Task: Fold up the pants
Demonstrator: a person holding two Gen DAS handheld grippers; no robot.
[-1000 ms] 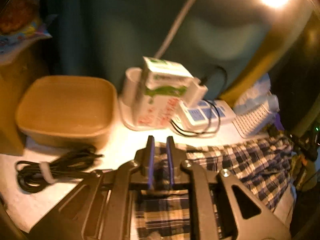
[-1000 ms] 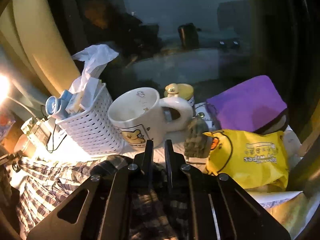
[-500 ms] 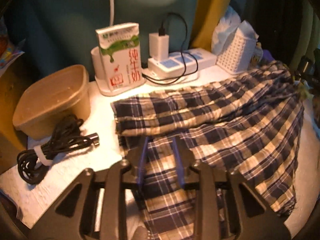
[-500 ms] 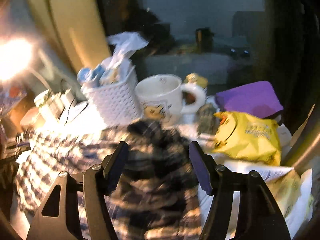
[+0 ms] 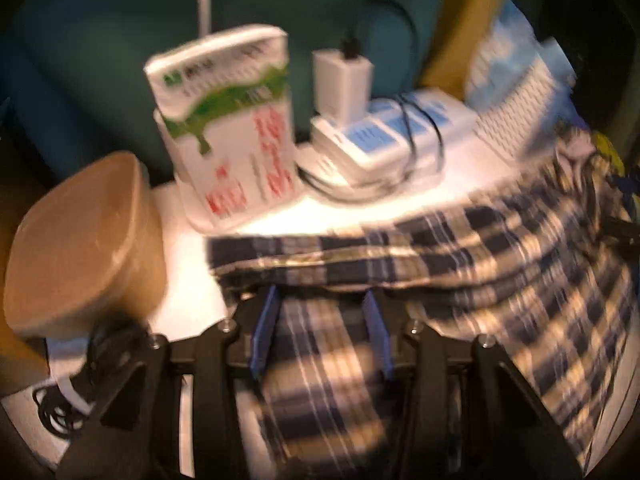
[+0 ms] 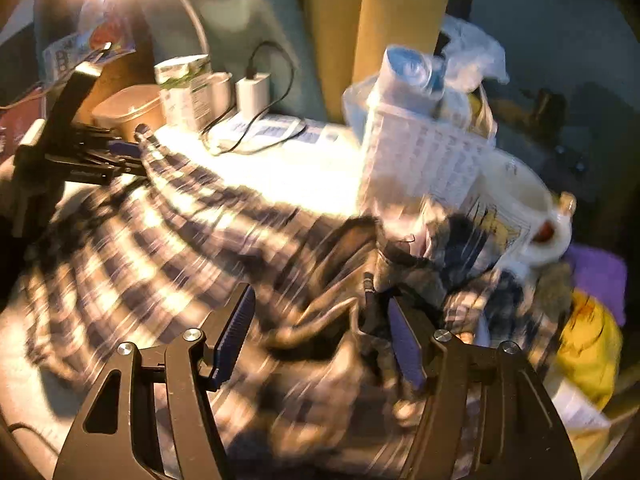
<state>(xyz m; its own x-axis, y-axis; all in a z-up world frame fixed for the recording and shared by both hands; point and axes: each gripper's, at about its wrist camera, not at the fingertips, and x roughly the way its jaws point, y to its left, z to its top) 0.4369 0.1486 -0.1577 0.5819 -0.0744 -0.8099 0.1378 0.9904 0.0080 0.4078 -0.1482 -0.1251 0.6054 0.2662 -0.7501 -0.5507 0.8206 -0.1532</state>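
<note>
Your left tongs (image 5: 322,328) are opening, with a moderate gap between the blue pads; plaid cloth lies under and between them, but the pads do not press on it. Your right tongs (image 6: 320,340) stand wide, hanging over rumpled cloth with nothing pinched.

The one pair of pants (image 5: 460,264), dark blue and cream plaid, lies spread on the white table (image 5: 192,300), with a folded band across its far edge. In the right wrist view the same pants (image 6: 168,248) run from the near left up to the far right, where the cloth bunches against a mug.

Beyond the left tongs you have one brown lidded bowl (image 5: 84,240) at the left, and one coiled black cable (image 5: 60,400) near it. One milk carton (image 5: 228,124) stands in a white holder at the far side. To its right lies one white power strip (image 5: 384,140) with one white charger (image 5: 344,80) plugged in.

At the far right stands one white perforated basket (image 6: 424,152), holding blue-and-white packets and a crumpled plastic bag. Just beside it is one white mug (image 6: 516,208); what is in it you cannot tell. Further right sit one yellow packet (image 6: 588,348) and one purple thing (image 6: 600,276).
</note>
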